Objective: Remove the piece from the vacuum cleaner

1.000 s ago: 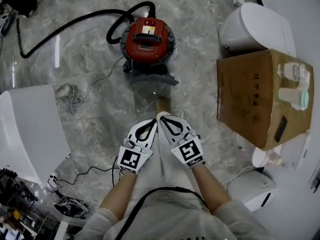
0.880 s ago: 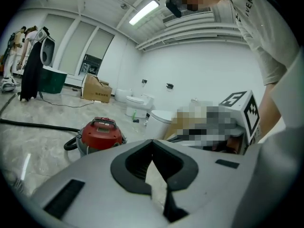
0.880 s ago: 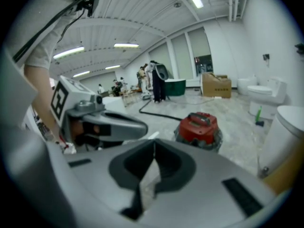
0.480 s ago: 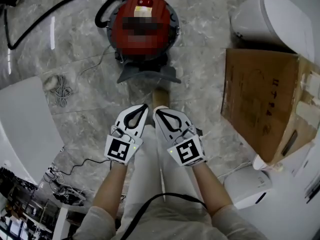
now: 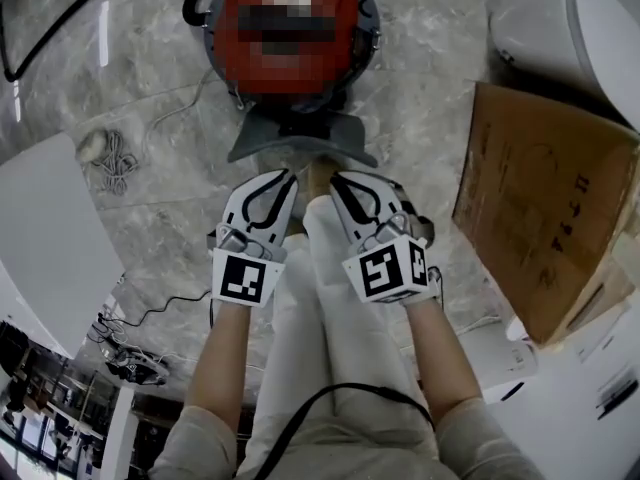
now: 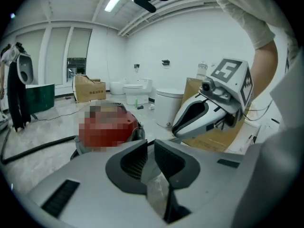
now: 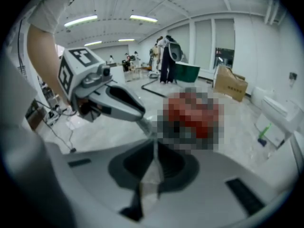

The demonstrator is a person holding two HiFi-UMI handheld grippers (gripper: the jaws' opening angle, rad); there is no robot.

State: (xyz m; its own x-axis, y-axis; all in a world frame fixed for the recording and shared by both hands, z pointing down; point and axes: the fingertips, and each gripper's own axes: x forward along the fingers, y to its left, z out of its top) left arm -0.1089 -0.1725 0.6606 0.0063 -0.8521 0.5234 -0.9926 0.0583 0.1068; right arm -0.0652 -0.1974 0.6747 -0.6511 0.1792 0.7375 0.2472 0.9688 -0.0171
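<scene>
Red canister vacuum cleaner [image 5: 290, 68] stands on the marble floor, towards the far edge of the head view. Its black hose [image 5: 60, 18] loops off to the left.

- Grey piece [image 5: 300, 138] sits low against the near side of the canister. It is flared, wider towards the person, and touches the body. How it is fixed on I cannot tell.
- Left gripper [image 5: 290, 174] and right gripper [image 5: 336, 176] are side by side just short of the piece's near edge, tips angled down at it. Neither touches it.
- Left fingers [image 6: 133, 160] are drawn together with only a sliver between them and nothing in it. Right fingers [image 7: 168, 163] are closed and empty.
- Cardboard box [image 5: 545, 218] is off to the right and a loose cable bundle [image 5: 110, 158] to the left, both well apart from the work.

Handling, my read:
- The piece looks like moulded plastic: stiff, light, smooth and a bit slippery. It is not fragile, but a clip or tab could snap if wrenched.
- The thin near lip or one of the flared corners suits a narrow pinch best; the broad top face is too wide to span.
- The canister looks heavier but probably rolls. One gripper may need to steady the red body while the other draws the piece away along the floor.
- The fingers must open first.
</scene>
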